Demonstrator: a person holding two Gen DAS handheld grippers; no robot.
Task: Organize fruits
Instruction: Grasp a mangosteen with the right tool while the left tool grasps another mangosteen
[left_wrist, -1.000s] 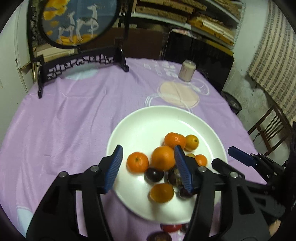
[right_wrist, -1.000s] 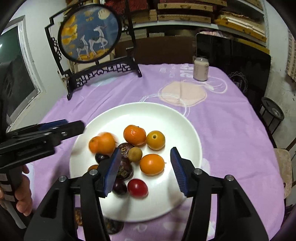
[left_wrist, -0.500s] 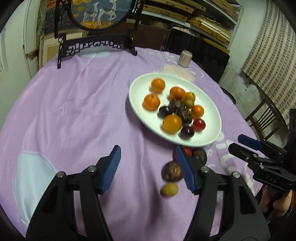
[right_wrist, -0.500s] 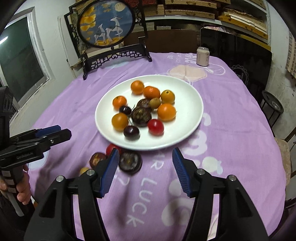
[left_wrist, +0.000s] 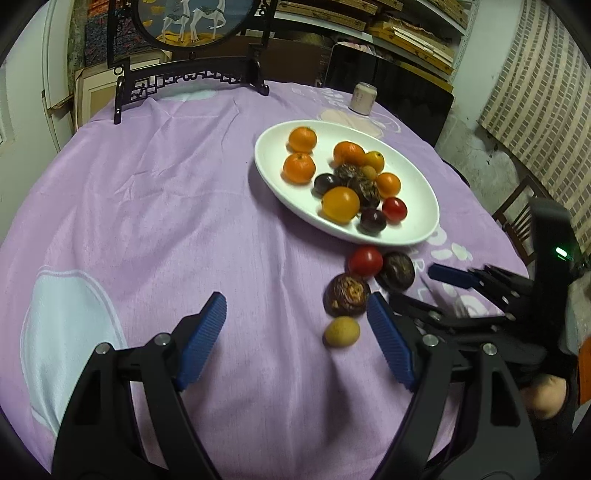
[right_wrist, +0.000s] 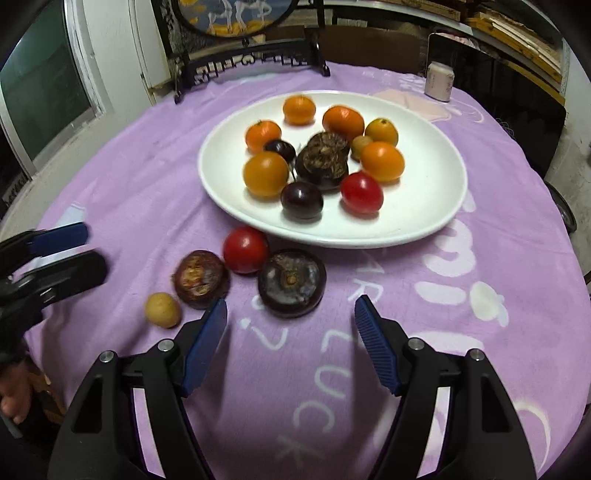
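Observation:
A white plate (right_wrist: 436, 206) (left_wrist: 417, 173) holds several oranges, dark plums, mangosteens and a red tomato (right_wrist: 361, 193). On the purple cloth in front of it lie a red tomato (right_wrist: 245, 249) (left_wrist: 365, 261), two dark mangosteens (right_wrist: 291, 282) (right_wrist: 200, 278) and a small tan fruit (right_wrist: 162, 309) (left_wrist: 342, 331). My right gripper (right_wrist: 290, 345) is open and empty, just short of the larger mangosteen. My left gripper (left_wrist: 297, 339) is open and empty, with the tan fruit just inside its right finger.
A round table under a purple cloth (left_wrist: 155, 206). A black carved stand with a round picture (left_wrist: 192, 74) stands at the back. A small can (left_wrist: 362, 98) sits behind the plate. A wooden chair (left_wrist: 517, 218) is off the right edge.
Both grippers have pulled back from over the plate toward the table's near edge. The loose fruits in front of the plate have come into view.

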